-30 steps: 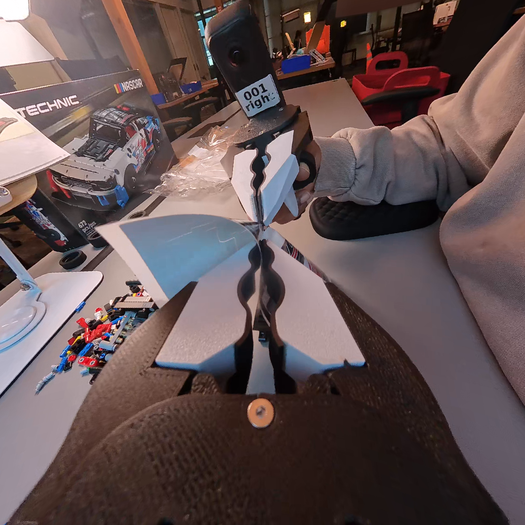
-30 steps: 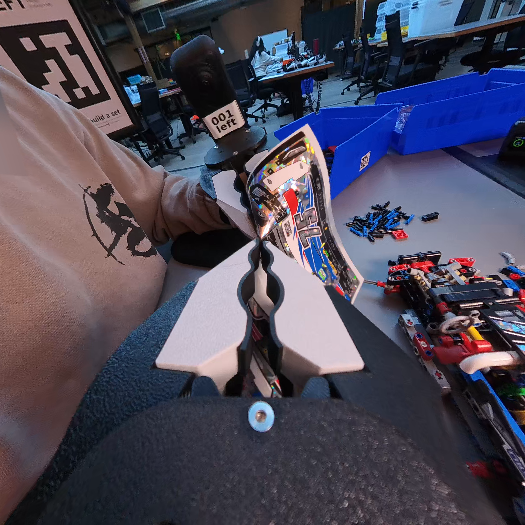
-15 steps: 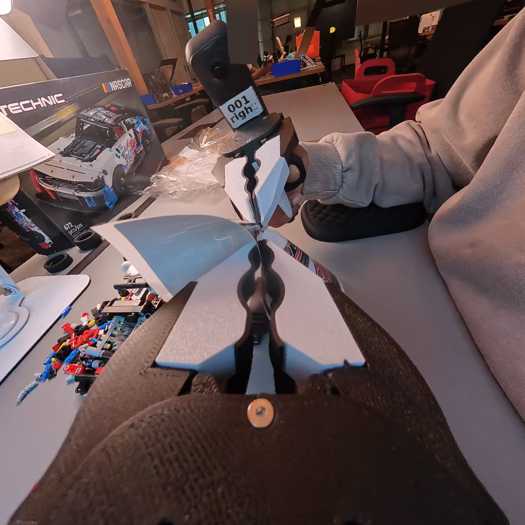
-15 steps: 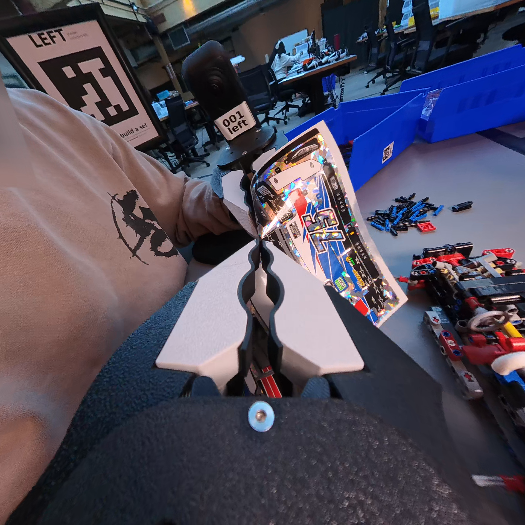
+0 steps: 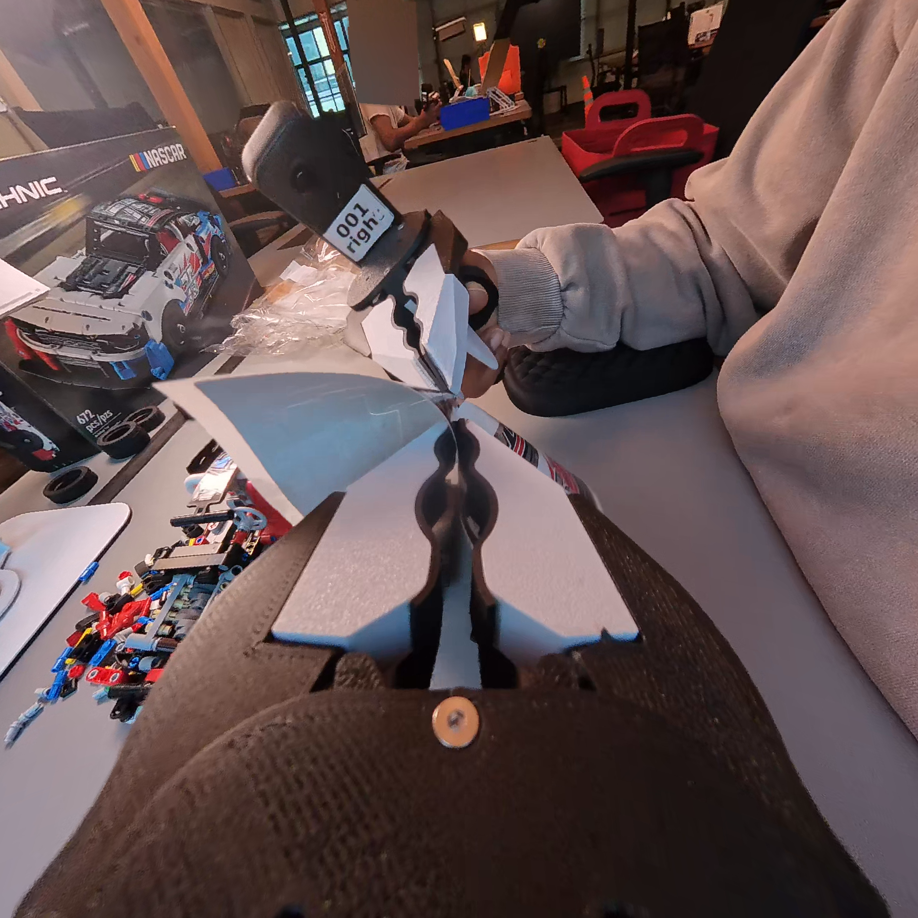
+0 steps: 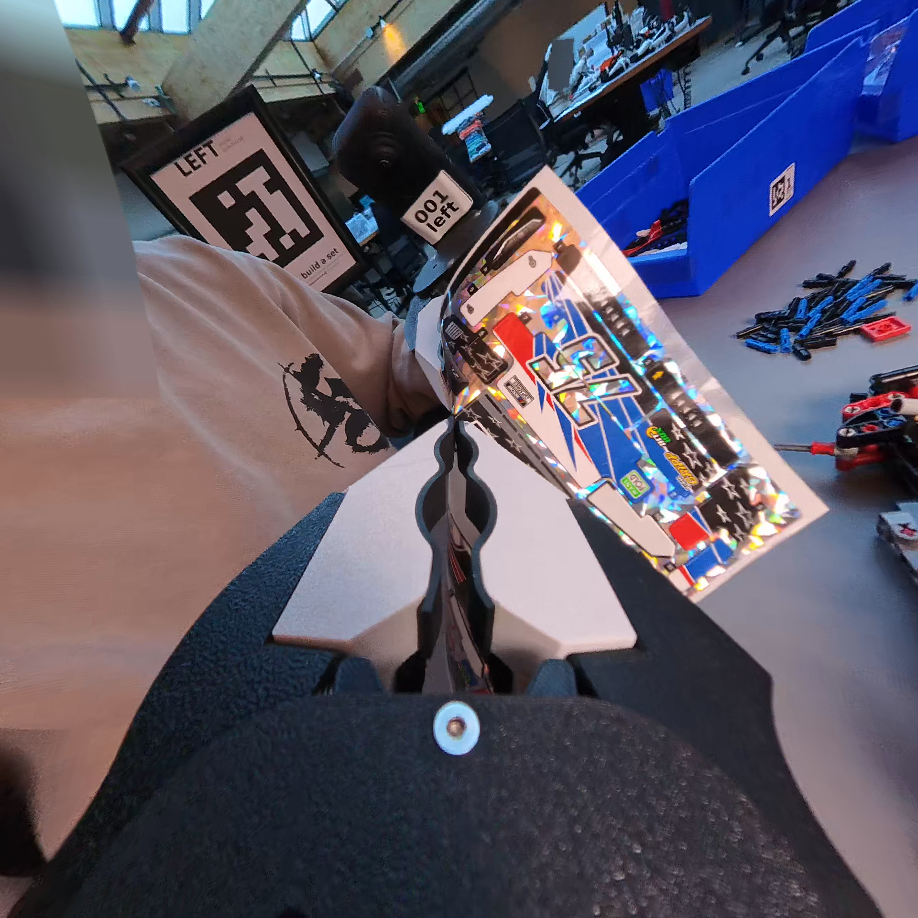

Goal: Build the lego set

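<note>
A shiny sticker sheet [image 6: 596, 397] with blue, red and black car decals is held above the grey table. Its white back [image 5: 308, 432] curves away to the left in the left wrist view. My left gripper [image 5: 456, 427] is shut on the sheet's edge. My right gripper [image 6: 453, 427] is shut on the same sheet, which runs down between its fingers. The two grippers meet tip to tip; the right one [image 5: 437, 377] faces me in the left view, and the left one [image 6: 427, 343] shows behind the sheet in the right view. The partly built car [image 5: 213, 546] lies on the table, also in the right view [image 6: 884, 427].
Loose coloured pieces [image 5: 109, 641] lie left of the car. A pile of black and blue pins [image 6: 834, 313] lies by blue bins [image 6: 745, 174]. The set's box [image 5: 114, 278], black tyres [image 5: 124, 432], clear bags [image 5: 293, 308] and a black wrist rest [image 5: 606, 372] are around. My left and right fingertips are right by each other.
Both grippers have rolled and shifted together with the sheet. The sheet's printed face now turns more fully toward the right wrist view. Both stay shut.
</note>
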A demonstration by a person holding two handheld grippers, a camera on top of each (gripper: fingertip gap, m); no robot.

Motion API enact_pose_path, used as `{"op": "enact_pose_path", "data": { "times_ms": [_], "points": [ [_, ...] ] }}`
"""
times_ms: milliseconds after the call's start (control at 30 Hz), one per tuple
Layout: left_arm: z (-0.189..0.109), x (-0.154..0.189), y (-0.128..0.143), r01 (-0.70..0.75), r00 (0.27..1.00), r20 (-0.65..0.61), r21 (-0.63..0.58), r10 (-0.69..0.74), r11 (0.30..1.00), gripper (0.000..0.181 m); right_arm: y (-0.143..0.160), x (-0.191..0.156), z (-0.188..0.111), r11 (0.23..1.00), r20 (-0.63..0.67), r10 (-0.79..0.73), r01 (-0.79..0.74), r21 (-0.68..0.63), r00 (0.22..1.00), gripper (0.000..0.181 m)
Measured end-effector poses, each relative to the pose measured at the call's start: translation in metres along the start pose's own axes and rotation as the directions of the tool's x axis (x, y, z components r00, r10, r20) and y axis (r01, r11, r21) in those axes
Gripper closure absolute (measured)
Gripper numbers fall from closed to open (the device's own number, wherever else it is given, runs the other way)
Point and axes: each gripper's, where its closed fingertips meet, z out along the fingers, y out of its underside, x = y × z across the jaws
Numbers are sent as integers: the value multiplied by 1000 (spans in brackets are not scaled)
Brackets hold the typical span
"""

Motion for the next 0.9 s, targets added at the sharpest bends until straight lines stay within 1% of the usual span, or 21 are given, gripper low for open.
{"op": "enact_pose_path", "data": {
  "times_ms": [33, 133, 267, 467, 567, 667, 800, 900],
  "points": [
    [0, 0, -1, 1, 1000, -4, 4, -1, 1000, 181, -1, -1, -1, 1000, 12, 13, -13, 8, 1000, 181],
    [-2, 0, -2, 4, 1000, -6, 7, -4, 1000, 181, -4, 0, -3, 998, 25, 57, -58, 31, 998, 181],
    [-2, 0, -1, 12, 1000, -11, 9, -12, 1000, 181, -4, -1, -2, 1000, 7, 21, -21, 19, 1000, 181],
    [-4, -10, 0, 67, 998, 20, 17, -67, 998, 181, -13, 3, -10, 998, -33, -7, 9, 66, 999, 181],
    [-8, -21, 0, 176, 983, 38, 49, -178, 983, 181, -23, 6, -16, 992, -81, -45, 54, 112, 996, 181],
    [-12, -33, 0, 299, 952, 36, 100, -304, 949, 181, -33, 9, -24, 982, -126, -65, 85, 167, 990, 181],
    [-15, -45, 2, 433, 896, 34, 143, -442, 890, 181, -43, 12, -35, 969, -184, -89, 128, 211, 979, 181],
    [-18, -54, 5, 529, 841, 20, 180, -541, 829, 181, -48, 13, -46, 960, -212, -94, 145, 239, 973, 181]
  ]
}}
